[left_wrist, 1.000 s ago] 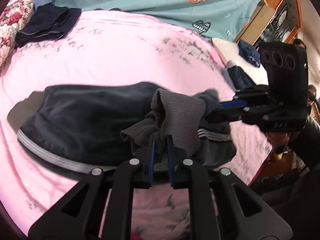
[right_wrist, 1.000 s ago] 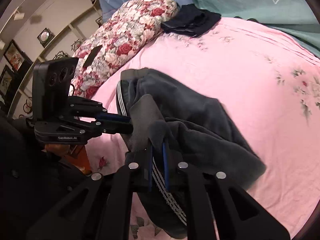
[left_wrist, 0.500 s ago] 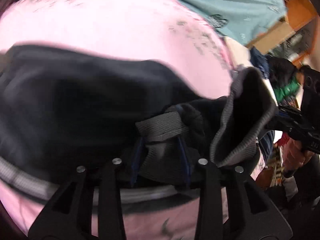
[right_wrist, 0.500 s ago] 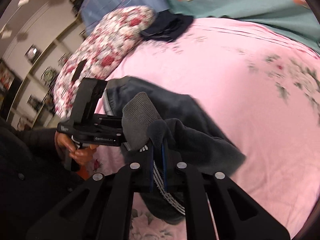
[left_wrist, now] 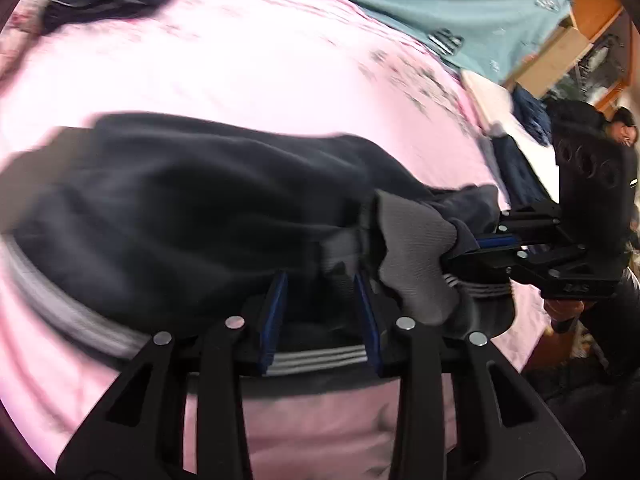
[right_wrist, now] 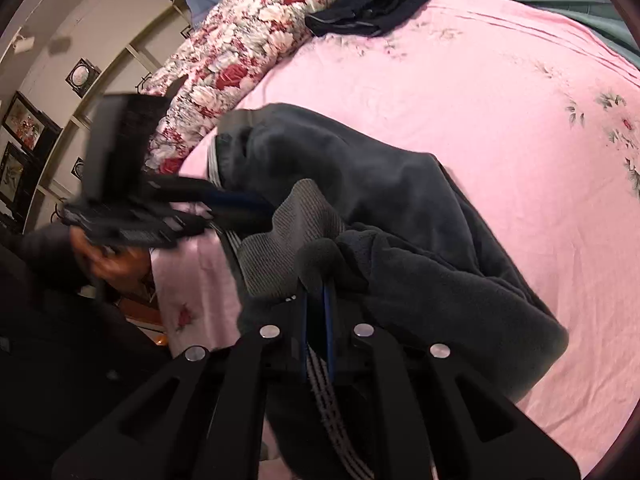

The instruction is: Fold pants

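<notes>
- Left tool point(left_wrist: 322, 312): jaws spread wide, dark pants point(left_wrist: 192, 208) between them, not pinched.
- Right tool point(right_wrist: 316, 312): jaws nearly closed, clamping the pants' ribbed cuff point(right_wrist: 288, 240).
- The pants lie bunched on the pink bed point(right_wrist: 500, 100), their long axis running from 10 to 4 o'clock in the right wrist view.

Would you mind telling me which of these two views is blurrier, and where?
Left wrist view: motion-smeared throughout, the pants and pink bedsheet soft. Right wrist view: mostly sharp, only the left gripper and the hand holding it blurred. Both show fisheye bending.
</notes>
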Action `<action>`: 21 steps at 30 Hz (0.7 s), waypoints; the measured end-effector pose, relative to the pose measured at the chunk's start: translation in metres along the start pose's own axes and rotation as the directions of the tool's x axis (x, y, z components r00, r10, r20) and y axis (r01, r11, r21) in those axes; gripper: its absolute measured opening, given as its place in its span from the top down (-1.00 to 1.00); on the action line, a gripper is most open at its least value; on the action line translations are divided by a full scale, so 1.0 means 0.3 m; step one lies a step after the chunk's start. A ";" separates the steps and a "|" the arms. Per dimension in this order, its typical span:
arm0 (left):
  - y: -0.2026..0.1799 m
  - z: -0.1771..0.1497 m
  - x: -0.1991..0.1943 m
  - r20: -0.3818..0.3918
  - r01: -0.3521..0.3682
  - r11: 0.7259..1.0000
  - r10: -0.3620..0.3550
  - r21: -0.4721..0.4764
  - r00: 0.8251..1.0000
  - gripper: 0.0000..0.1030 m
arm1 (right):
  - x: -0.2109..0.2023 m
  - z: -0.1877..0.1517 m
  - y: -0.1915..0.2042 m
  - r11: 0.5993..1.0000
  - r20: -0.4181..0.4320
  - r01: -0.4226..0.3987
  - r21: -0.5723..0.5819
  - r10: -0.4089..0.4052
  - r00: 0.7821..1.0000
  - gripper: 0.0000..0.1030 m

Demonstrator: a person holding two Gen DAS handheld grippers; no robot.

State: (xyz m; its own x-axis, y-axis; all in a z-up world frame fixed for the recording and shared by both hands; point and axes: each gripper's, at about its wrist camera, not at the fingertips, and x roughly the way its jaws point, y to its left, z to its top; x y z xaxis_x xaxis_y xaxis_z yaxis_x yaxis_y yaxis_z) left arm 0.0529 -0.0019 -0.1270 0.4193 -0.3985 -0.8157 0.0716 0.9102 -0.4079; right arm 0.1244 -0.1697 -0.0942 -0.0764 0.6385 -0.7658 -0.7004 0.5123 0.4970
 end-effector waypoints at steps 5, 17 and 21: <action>-0.104 0.043 -0.128 0.071 0.130 0.987 -0.137 0.092 0.988 0.34 | 0.022 -0.019 0.011 0.998 -0.033 0.045 -0.035 -0.046 0.998 0.77; -0.174 -0.023 0.115 -0.067 0.152 0.977 -0.144 0.146 0.987 0.44 | -0.104 -0.143 -0.081 0.963 0.043 0.157 0.217 -0.170 0.984 0.28; -0.220 -0.009 0.117 -0.076 0.097 0.971 -0.082 0.219 0.994 0.44 | -0.065 -0.164 -0.092 0.936 0.013 0.218 0.276 -0.231 0.973 0.18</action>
State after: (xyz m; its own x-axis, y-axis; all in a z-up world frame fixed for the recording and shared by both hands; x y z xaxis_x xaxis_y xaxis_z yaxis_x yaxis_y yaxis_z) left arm 0.0604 -0.0763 -0.1300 0.3423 -0.4793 -0.8082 0.3087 0.8697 -0.3851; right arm 0.1102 -0.2245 -0.1131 0.0965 0.5107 -0.8543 -0.4760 0.7775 0.4110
